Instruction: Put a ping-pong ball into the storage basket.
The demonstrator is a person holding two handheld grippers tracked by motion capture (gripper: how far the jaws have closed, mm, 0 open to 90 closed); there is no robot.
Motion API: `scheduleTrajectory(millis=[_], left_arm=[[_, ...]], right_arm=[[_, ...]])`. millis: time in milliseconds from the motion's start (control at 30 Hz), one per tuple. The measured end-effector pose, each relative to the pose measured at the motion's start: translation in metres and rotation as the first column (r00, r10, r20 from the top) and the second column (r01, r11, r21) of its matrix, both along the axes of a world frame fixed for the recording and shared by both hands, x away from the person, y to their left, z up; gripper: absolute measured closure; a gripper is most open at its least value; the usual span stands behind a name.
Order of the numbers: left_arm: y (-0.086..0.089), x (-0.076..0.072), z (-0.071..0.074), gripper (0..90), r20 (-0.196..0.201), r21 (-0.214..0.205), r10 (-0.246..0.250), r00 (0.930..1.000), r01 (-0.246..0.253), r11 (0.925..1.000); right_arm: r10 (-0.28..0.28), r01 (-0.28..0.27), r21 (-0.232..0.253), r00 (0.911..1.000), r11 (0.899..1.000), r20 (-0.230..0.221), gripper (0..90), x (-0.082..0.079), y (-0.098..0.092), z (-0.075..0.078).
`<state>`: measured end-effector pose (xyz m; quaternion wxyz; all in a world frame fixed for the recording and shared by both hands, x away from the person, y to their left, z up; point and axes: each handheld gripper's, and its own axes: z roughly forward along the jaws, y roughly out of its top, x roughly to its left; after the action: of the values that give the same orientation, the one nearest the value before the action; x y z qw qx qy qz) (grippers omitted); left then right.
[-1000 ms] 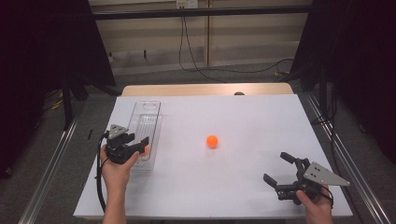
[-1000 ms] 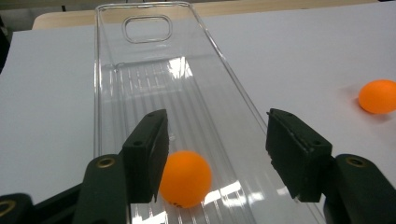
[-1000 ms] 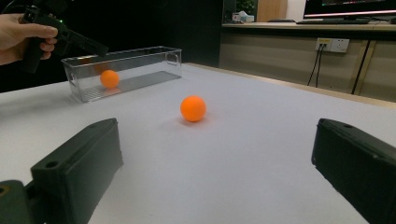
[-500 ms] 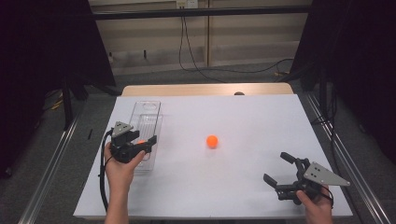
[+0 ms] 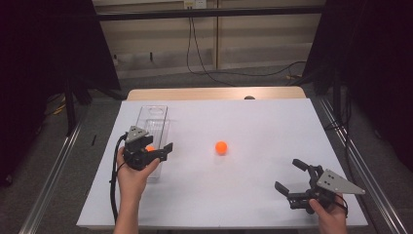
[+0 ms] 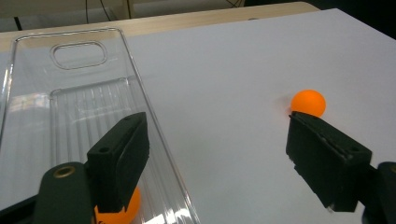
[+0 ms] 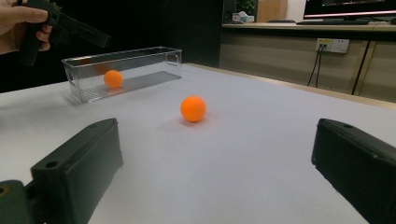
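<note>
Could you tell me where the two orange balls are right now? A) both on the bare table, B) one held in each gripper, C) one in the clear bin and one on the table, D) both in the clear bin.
C: one orange ball lies inside the clear bin, and the other ball sits on the white table, apart from both grippers.

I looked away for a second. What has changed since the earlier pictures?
The left gripper has just been opening its jaws and has let go of an orange ball, which now lies in the clear bin. The gripper moved a little toward the table's middle and up, and nothing is between its jaws. The second ball and the open right gripper stayed put.
</note>
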<state>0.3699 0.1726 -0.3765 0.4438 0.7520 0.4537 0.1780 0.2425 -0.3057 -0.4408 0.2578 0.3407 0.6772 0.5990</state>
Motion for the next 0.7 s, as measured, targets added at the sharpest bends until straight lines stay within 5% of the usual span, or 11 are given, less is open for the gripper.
scheduleTrajectory(millis=[700], left_arm=[[-0.016,0.0,-0.001,18.2,-0.002,0.004,-0.039,0.9992,0.039,0.9992]], right_arm=[[0.001,-0.001,0.001,1.0,1.0,-0.002,1.2,0.0,0.0,0.0]])
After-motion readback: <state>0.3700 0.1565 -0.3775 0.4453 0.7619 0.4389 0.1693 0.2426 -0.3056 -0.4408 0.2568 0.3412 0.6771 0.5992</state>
